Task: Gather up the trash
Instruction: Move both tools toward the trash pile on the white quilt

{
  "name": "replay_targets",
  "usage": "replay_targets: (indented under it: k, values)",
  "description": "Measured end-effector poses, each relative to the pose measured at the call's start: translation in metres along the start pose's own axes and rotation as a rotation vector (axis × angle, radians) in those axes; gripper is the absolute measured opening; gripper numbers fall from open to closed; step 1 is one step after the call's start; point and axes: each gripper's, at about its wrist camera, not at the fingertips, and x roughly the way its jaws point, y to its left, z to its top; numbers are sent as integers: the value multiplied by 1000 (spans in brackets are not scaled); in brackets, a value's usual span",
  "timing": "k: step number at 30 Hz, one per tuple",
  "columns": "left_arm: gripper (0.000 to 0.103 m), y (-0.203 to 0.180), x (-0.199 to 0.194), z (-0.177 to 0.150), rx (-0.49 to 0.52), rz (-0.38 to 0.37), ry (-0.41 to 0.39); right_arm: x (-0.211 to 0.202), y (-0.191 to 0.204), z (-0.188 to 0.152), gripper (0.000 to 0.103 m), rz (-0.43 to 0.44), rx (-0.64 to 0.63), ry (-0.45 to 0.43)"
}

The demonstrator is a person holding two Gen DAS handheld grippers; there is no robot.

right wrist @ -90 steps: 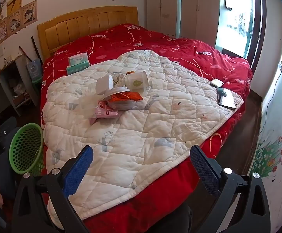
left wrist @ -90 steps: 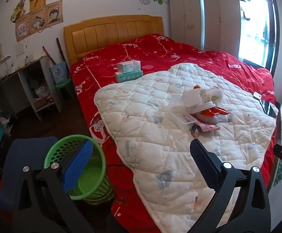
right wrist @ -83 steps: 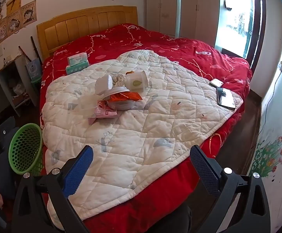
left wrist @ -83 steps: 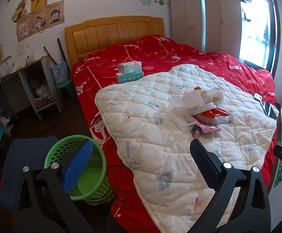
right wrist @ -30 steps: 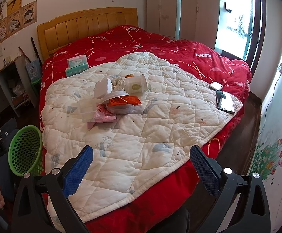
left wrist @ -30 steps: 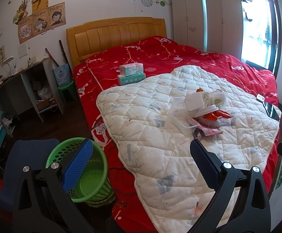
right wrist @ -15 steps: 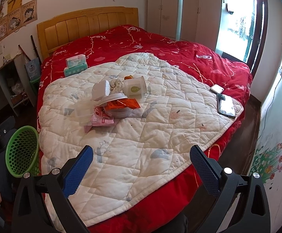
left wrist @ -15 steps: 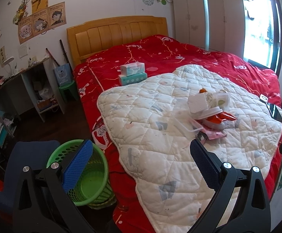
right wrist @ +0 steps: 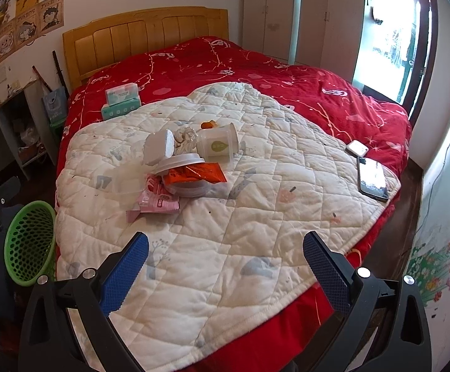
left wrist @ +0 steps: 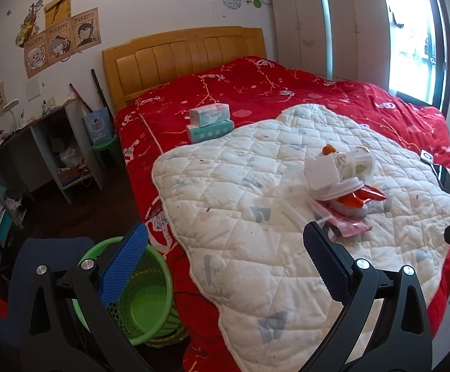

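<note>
A heap of trash lies on the white quilt (right wrist: 225, 232): an orange snack packet (right wrist: 195, 173) on a clear plastic bowl (right wrist: 193, 187), a pink wrapper (right wrist: 158, 203), a white foam box (right wrist: 158, 148), a clear cup (right wrist: 217, 144) on its side and crumpled tissue (right wrist: 186, 136). The left wrist view shows the same heap, with the orange packet (left wrist: 359, 197) and foam box (left wrist: 321, 173). A green mesh bin (left wrist: 141, 297) stands on the floor beside the bed, also green bin (right wrist: 29, 241). My left gripper (left wrist: 225, 266) hangs open above the bin and bed edge. My right gripper (right wrist: 225, 266) is open over the quilt's near edge, short of the heap.
Two tissue boxes (left wrist: 209, 122) sit on the red bedspread (left wrist: 256, 93). A phone (right wrist: 373, 178) and a small white device (right wrist: 356, 148) lie near the quilt's right edge. A desk (left wrist: 32, 142) stands left of the bed, a wardrobe (right wrist: 302, 15) behind, a dark chair (left wrist: 23, 263) by the bin.
Both views have shifted slightly closer and round toward the bed; the trash heap sits a little nearer in the right wrist view. Both grippers stay open and empty.
</note>
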Motion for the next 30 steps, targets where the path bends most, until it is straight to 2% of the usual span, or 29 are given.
replay_targets:
  k: [15, 30]
  values:
    - [98, -7, 29, 10, 9, 17, 19, 39, 6, 21, 96, 38, -31, 27]
    - [98, 2, 14, 8, -12, 31, -1, 21, 13, 21, 96, 35, -48, 1]
